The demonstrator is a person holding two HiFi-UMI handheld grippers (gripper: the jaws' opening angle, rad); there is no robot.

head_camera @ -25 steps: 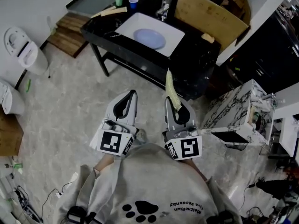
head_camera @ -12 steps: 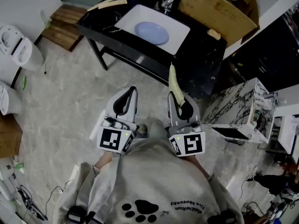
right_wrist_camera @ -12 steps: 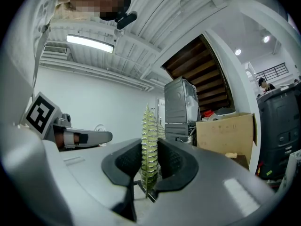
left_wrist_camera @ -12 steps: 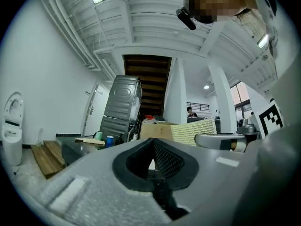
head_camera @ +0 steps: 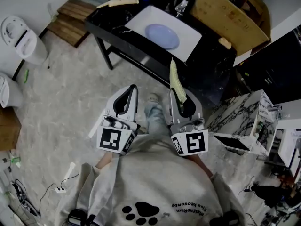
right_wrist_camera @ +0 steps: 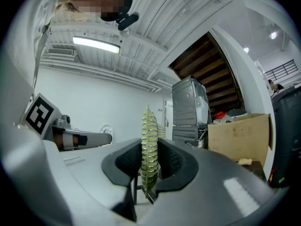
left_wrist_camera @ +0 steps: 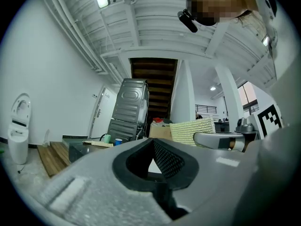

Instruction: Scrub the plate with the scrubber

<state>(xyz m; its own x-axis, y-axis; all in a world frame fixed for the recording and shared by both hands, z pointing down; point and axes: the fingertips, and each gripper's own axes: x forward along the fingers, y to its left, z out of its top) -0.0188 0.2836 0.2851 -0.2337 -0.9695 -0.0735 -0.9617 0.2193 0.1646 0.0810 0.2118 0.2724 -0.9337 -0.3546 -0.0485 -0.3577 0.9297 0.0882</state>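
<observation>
Jaws of right gripper (head_camera: 182, 105) clamp the scrubber (head_camera: 174, 76) — left gripper (head_camera: 128, 98) closed, empty — plate (head_camera: 162, 36) in sink (head_camera: 141, 22) ahead.

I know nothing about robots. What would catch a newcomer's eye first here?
The right gripper, in the lower middle of the head view, is clamped on a yellow-green scrubber that sticks out ahead of it. The left gripper beside it is shut and empty. Beyond them, a pale blue plate lies in a white sink set in a black table.
</observation>
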